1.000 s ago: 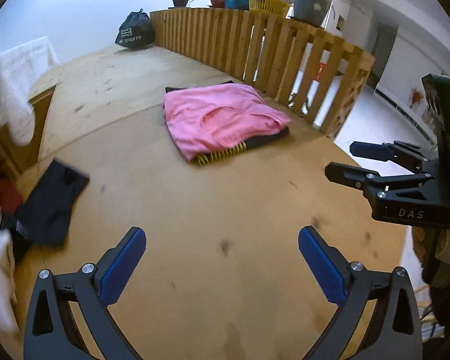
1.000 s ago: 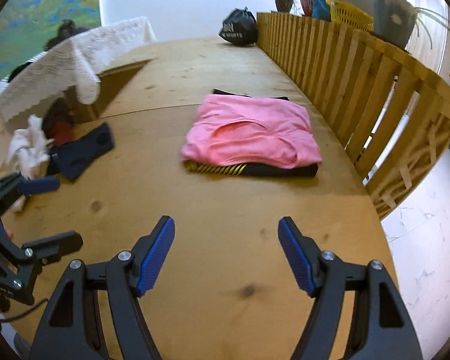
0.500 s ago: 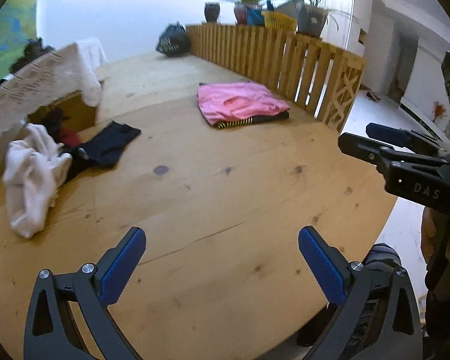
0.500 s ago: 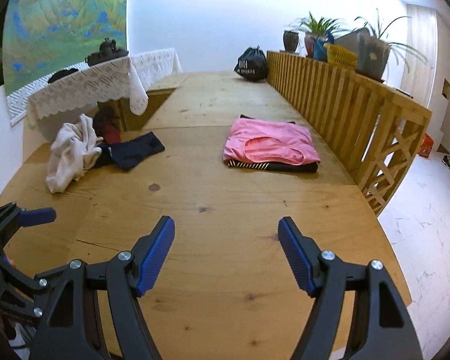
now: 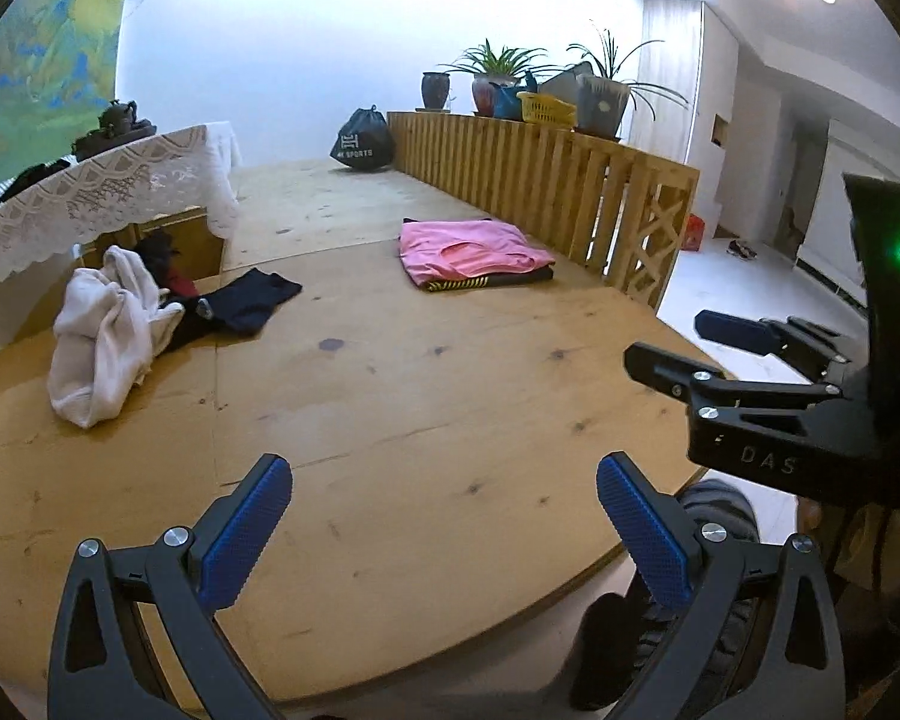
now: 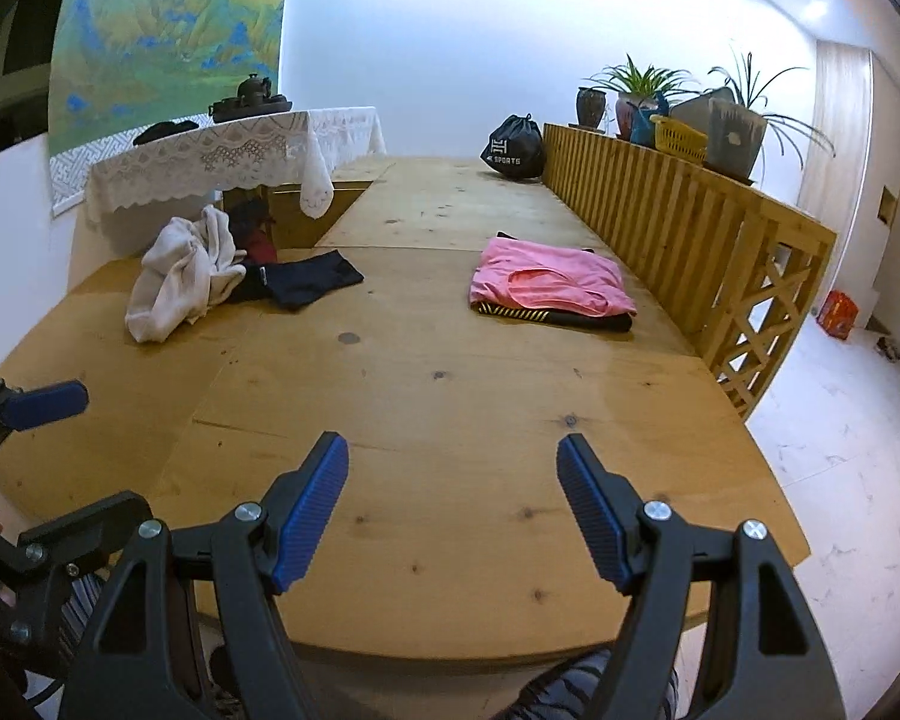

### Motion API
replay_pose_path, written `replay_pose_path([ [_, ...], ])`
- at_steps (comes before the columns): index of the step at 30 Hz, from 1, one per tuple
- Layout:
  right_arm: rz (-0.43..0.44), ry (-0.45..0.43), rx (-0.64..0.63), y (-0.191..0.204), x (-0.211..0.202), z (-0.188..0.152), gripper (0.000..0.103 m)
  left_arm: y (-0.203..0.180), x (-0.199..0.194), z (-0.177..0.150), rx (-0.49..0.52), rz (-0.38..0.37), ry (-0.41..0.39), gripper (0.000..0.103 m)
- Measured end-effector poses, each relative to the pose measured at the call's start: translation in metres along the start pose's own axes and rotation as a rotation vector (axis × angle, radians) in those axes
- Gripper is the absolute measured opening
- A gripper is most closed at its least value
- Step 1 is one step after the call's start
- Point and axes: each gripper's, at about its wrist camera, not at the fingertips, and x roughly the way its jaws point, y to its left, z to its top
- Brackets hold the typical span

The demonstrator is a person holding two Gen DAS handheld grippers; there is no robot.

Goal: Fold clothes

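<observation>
A folded pink cotton top is lying on a folded black yellow-striped garment at one o'clock on the wooden bench. A crumpled cream garment and dark navy cloth are sitting at eleven o'clock. Left tool and right tool are hovering released, empty, over the near edge.

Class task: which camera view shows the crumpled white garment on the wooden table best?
The right wrist view: the white garment sits nearer the frame's middle, its folds plain. The left wrist view shows the same garment toward the left edge, more stretched by the fisheye lens.
</observation>
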Motion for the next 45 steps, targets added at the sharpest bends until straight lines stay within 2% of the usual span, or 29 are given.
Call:
replay_pose_path([
  [8, -0.001, -0.021, -0.064, 0.023, -0.02, -0.019, 0.072, 0.01, -0.031, -0.022, -0.001, 0.098, -0.034, 0.103],
  [14, -0.018, -0.059, -0.076, 0.034, -0.032, -0.028, 0.073, 0.019, -0.051, -0.033, -0.089, 0.131, -0.078, 0.103],
  [17, -0.013, -0.065, -0.07, 0.034, -0.035, -0.031, 0.074, 0.021, -0.057, -0.043, -0.099, 0.179, -0.072, 0.103],
  [22, 0.005, -0.047, -0.085, 0.042, -0.039, -0.037, 0.075, 0.026, -0.063, -0.058, -0.099, 0.194, -0.033, 0.103],
  [29, 0.023, -0.029, -0.065, 0.046, -0.047, -0.047, 0.076, 0.02, -0.072, -0.063, -0.074, 0.163, -0.032, 0.103],
  [45, -0.085, 0.021, 0.025, 0.031, -0.053, -0.065, 0.076, -0.01, -0.062, -0.061, 0.039, 0.067, -0.014, 0.103],
])
